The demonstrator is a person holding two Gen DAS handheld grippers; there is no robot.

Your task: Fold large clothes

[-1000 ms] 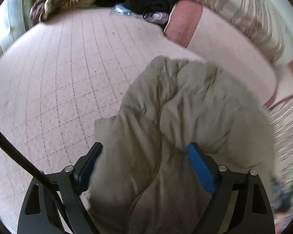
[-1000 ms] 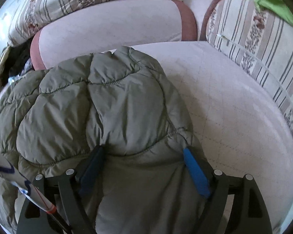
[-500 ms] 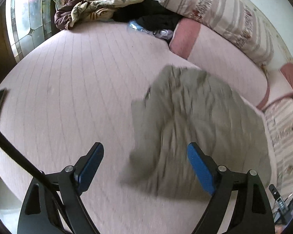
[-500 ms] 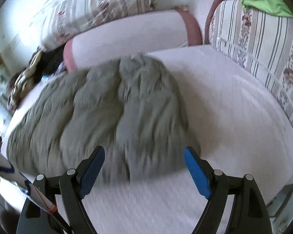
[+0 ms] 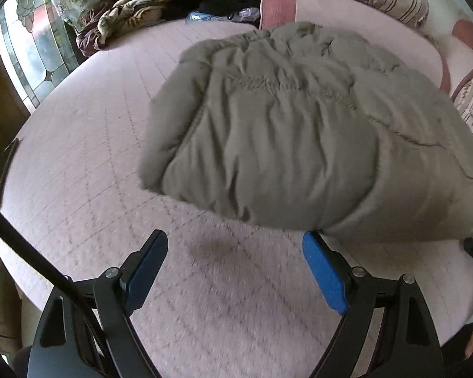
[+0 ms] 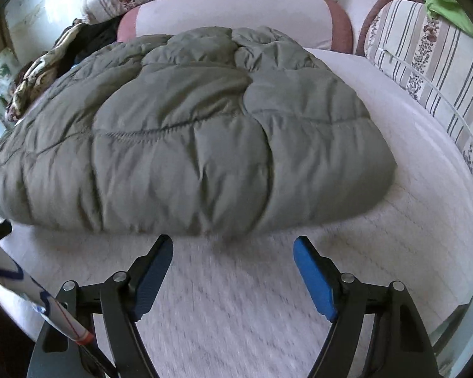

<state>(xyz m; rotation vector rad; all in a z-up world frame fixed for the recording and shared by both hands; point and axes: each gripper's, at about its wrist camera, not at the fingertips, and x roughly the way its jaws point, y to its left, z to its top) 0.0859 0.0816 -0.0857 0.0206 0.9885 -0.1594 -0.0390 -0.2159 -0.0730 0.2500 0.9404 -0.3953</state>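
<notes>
The olive puffer jacket (image 6: 186,138) lies folded into a thick bundle on the pale quilted bed (image 6: 394,220), its rounded near edge facing both cameras, its far end close to the pink bolster (image 6: 230,12). Seems the fold is laid down and the step now is letting go and checking it. To do that well: back off w/o snagging the fabric, then press or tuck the near edge if the padding springs up; a puffy coat likes to unfold itself.

Left tongs (image 5: 233,267) are spread wide, nothing between the pads, hovering over bare bed just short of the jacket's near-left corner; the blue pad (image 5: 323,274) sits close under the bundle's edge, touching or not I can't tell, frame's blurred. Right tongs (image 6: 233,267) are closing a little but hold nothing, jaws apart, aimed down at the near edge's middle. Both point steeply down, side by side.

Beyond: striped cushions (image 6: 432,56) along the right, and a heap of other clothes (image 5: 135,22) at the far left corner.
</notes>
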